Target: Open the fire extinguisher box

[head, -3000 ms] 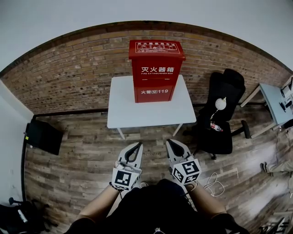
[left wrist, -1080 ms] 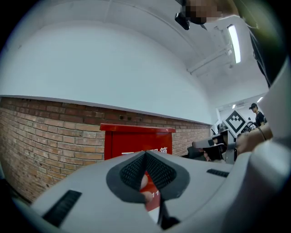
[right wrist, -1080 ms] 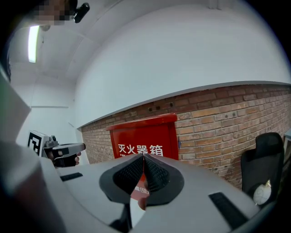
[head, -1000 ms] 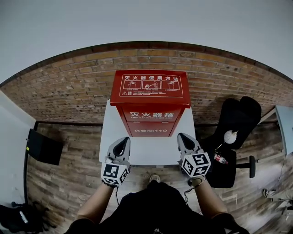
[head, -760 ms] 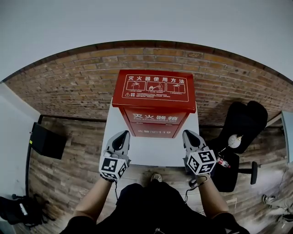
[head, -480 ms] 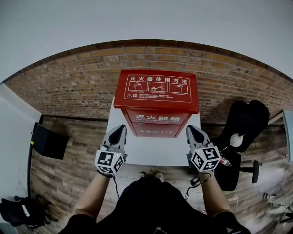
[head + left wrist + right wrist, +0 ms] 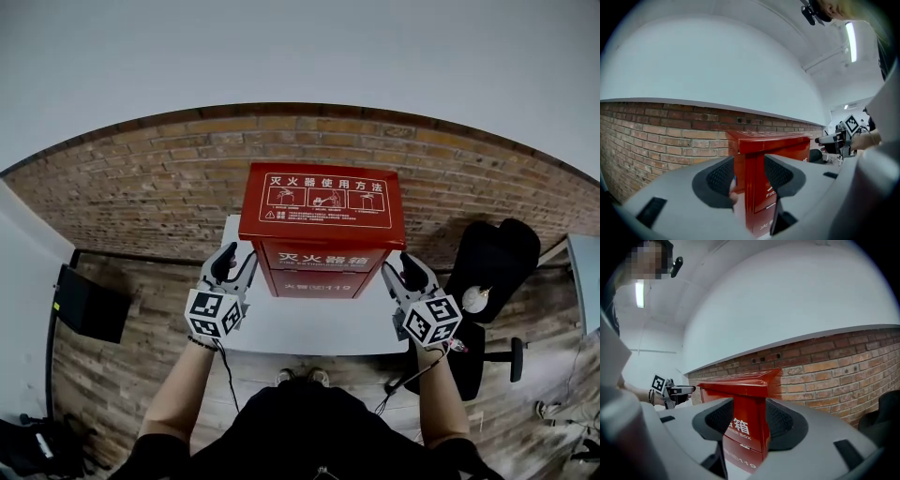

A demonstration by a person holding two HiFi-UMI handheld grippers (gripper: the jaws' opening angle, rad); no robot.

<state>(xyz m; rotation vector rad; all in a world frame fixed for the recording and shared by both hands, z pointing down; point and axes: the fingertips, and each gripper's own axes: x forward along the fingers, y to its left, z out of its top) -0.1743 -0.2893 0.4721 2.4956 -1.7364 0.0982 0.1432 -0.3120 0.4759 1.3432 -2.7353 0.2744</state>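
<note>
The red fire extinguisher box (image 7: 322,230) stands on a white table (image 7: 300,333), its printed lid down and overhanging the body. My left gripper (image 7: 236,261) is at the box's left side, just below the lid's edge. Its jaws are opening, and in the left gripper view (image 7: 749,176) the box's front corner (image 7: 757,154) shows through the gap, untouched. My right gripper (image 7: 403,267) is level with it at the box's right side. Its jaws are also opening, and in the right gripper view (image 7: 749,420) the box (image 7: 740,394) shows beyond the pads, with nothing pressed.
A brick wall (image 7: 141,178) runs behind the table. A black office chair (image 7: 497,262) stands to the right, and a black flat object (image 7: 84,302) lies on the wooden floor to the left. The person's feet are at the table's near edge.
The person has walked up to the table, and the box has grown larger in view. Both grippers rose to flank the box, and their jaws went from shut to apart.
</note>
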